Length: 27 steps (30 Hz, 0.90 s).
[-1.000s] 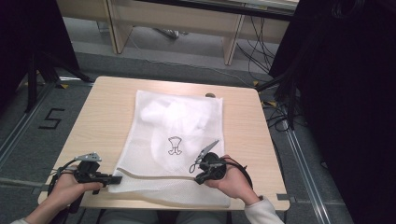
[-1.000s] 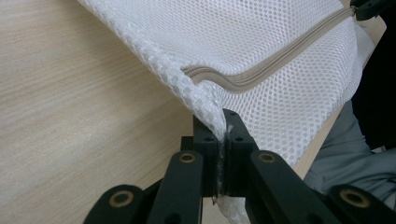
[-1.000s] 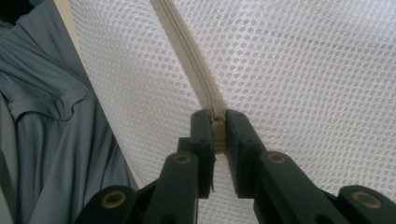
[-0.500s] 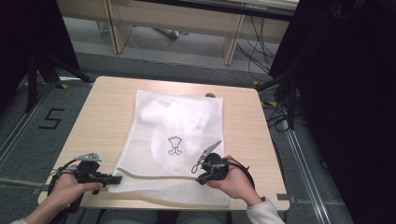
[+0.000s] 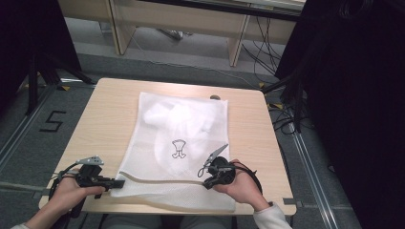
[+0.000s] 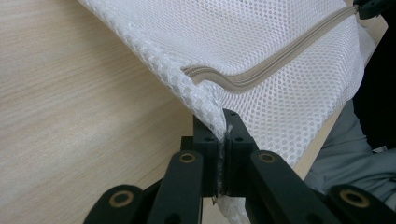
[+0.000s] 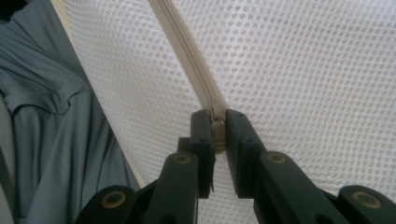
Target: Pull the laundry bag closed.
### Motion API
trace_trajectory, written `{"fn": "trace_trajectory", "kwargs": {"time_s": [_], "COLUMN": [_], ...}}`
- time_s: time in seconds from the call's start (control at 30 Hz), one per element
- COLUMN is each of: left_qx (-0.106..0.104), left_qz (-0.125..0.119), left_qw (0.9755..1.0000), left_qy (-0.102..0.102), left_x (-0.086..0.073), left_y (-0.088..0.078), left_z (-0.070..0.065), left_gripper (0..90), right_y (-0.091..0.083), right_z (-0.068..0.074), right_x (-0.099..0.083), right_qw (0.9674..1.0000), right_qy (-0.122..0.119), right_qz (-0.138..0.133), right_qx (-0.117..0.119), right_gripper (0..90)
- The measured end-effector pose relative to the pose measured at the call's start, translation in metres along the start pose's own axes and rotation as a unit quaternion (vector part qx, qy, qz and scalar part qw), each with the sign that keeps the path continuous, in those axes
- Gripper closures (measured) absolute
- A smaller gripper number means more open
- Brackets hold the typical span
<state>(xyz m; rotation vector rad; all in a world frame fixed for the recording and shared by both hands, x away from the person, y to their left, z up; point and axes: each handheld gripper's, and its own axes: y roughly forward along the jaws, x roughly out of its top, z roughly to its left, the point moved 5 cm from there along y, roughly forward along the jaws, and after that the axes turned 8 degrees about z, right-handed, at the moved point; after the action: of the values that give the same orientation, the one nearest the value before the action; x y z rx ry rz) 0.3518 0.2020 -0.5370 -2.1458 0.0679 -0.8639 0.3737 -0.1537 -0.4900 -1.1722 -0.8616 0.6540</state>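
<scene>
Left gripper low at near-left table edge, fingers clamped on corner of mesh laundry bag; bag flat mid-table, likely light, floppy, snag-prone, best held by seam or zipper; right gripper near-right, fingers pinching zipper pull.

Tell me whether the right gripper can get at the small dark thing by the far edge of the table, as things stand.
Probably not at once: the right gripper is shut on the zipper pull at the mesh bag's near end. The dark thing lies past the bag's far edge; nothing blocks the way.
</scene>
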Motion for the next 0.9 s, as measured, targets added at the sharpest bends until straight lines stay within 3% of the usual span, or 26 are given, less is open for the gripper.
{"fn": "trace_trajectory", "kwargs": {"time_s": [0.9], "left_qx": [0.001], "left_qz": [0.001], "left_qw": [1.0000], "left_qy": [0.002], "left_x": [0.000], "left_y": [-0.001], "left_z": [0.000], "left_gripper": [85.5], "right_y": [-0.002], "right_z": [-0.005], "right_x": [-0.011], "right_qw": [1.0000], "right_qy": [0.006], "right_qz": [0.000], "right_qx": [0.001], "right_gripper": [82.2]}}
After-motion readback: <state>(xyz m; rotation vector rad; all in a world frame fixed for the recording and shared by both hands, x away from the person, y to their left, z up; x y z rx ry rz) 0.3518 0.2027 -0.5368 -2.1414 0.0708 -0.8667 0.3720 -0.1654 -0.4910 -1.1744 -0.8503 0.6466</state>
